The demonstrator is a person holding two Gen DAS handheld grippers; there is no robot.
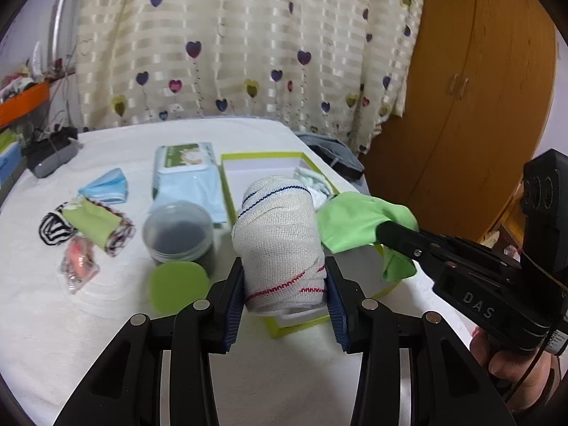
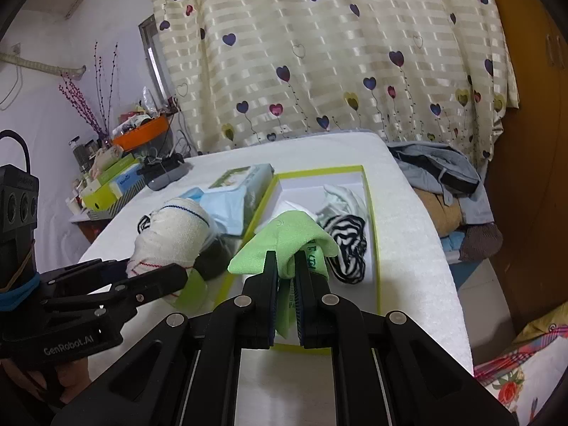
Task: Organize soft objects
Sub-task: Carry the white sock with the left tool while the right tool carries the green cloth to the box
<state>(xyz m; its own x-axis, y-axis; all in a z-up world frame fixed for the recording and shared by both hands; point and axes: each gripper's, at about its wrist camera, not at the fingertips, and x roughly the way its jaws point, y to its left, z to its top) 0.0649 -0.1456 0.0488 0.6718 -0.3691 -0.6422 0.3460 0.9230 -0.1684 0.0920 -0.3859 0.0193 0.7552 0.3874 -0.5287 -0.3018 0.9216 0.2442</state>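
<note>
My left gripper [image 1: 284, 269] is shut on a white bandage roll [image 1: 280, 234] with red and blue stitching, held above the near end of the green-rimmed white box [image 1: 248, 167]. My right gripper [image 2: 285, 259] is shut on a green cloth [image 2: 291, 234] and holds it over the box [image 2: 372, 213]. In the box lie a zebra-striped cloth [image 2: 349, 245] and a pale cloth [image 2: 340, 195]. The bandage roll [image 2: 170, 234] and left gripper [image 2: 142, 277] show at left in the right wrist view. The green cloth [image 1: 355, 223] and right gripper [image 1: 390, 234] show at right in the left wrist view.
On the white-covered table [image 1: 106, 319] lie a blue face mask [image 1: 106, 186], a wipes pack [image 1: 184, 159], a grey lidded jar [image 1: 179, 236], a green disc [image 1: 177, 285], a green and zebra cloth bundle [image 1: 85, 227] and a small orange packet [image 1: 78, 262]. Clothes [image 2: 443, 177] are piled at right.
</note>
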